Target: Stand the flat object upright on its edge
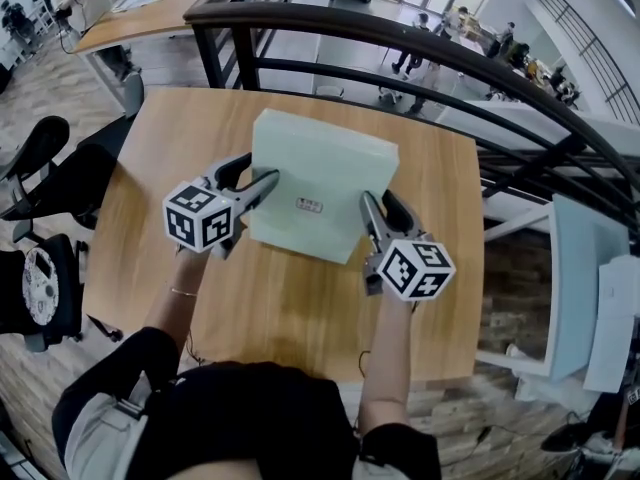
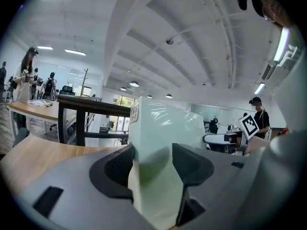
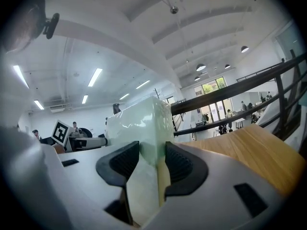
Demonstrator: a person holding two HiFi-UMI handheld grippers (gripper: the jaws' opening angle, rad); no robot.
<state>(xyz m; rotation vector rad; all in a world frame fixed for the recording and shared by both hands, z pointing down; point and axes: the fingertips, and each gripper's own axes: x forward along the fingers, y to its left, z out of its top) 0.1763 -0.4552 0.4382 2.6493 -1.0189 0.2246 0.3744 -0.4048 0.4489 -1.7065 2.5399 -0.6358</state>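
— Flat box [image 1: 322,173]: count, finish?
— One entered: pale green, rectangular, glossy film-wrapped, set on wooden table [image 1: 300,313]. Two grippers listed; left gripper [image 2: 152,152] and right gripper [image 3: 152,150] each clamped on opposite edges.

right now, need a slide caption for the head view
Two-handed grip: the left gripper and right gripper clamp a pale green flat box on a wooden table.

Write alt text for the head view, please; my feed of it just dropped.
A pale green box, its broad labelled face towards the camera, is gripped at its side edges by the left gripper and the right gripper, both with jaws shut on it. Below it is a wooden table, with a black railing beyond.
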